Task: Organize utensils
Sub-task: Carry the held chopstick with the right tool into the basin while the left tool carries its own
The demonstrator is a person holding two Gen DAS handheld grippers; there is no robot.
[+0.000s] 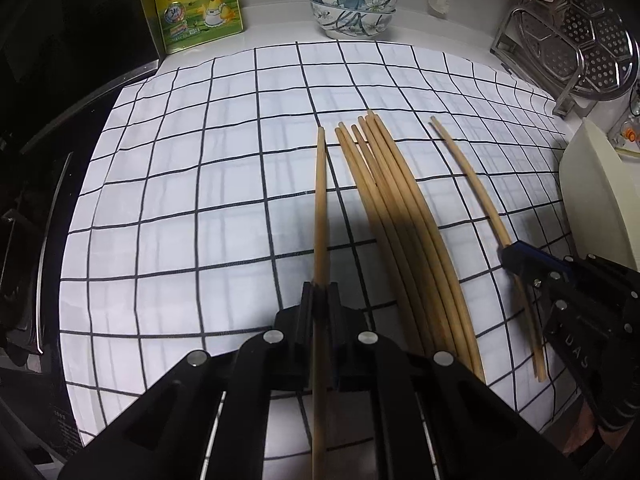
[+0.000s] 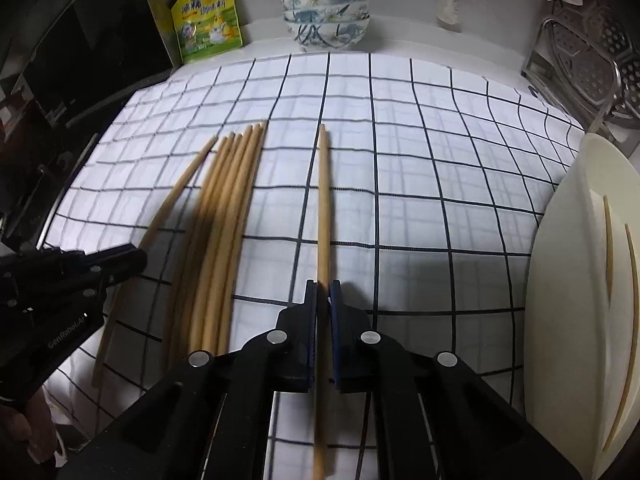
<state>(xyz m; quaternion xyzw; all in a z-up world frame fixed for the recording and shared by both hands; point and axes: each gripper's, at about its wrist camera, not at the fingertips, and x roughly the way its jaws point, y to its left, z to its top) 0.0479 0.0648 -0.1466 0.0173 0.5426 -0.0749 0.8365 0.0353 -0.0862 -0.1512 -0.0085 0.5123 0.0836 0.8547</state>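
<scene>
A black-and-white checked cloth [image 1: 200, 200] carries light wooden chopsticks. Several lie bunched in the middle [image 1: 392, 220] [image 2: 228, 208]. My left gripper [image 1: 320, 292] is shut on a separate chopstick [image 1: 320, 200] left of the bunch; the stick runs forward between the pads and back under the gripper. In the right wrist view that gripper [image 2: 136, 258] comes in from the left on the same stick [image 2: 176, 196]. My right gripper [image 2: 323, 292] is shut on another chopstick [image 2: 323, 200] right of the bunch, and it shows in the left wrist view [image 1: 510, 256] on that stick [image 1: 468, 172].
A cream slotted holder [image 2: 580, 280] with chopsticks showing through its slots stands at the right edge. At the back are stacked patterned bowls [image 1: 354, 4], a yellow seasoning bag [image 1: 196, 4] and a white brush [image 2: 448, 4]. A metal steamer rack [image 1: 568, 40] fills the back right, a dark stove [image 1: 40, 120] the left.
</scene>
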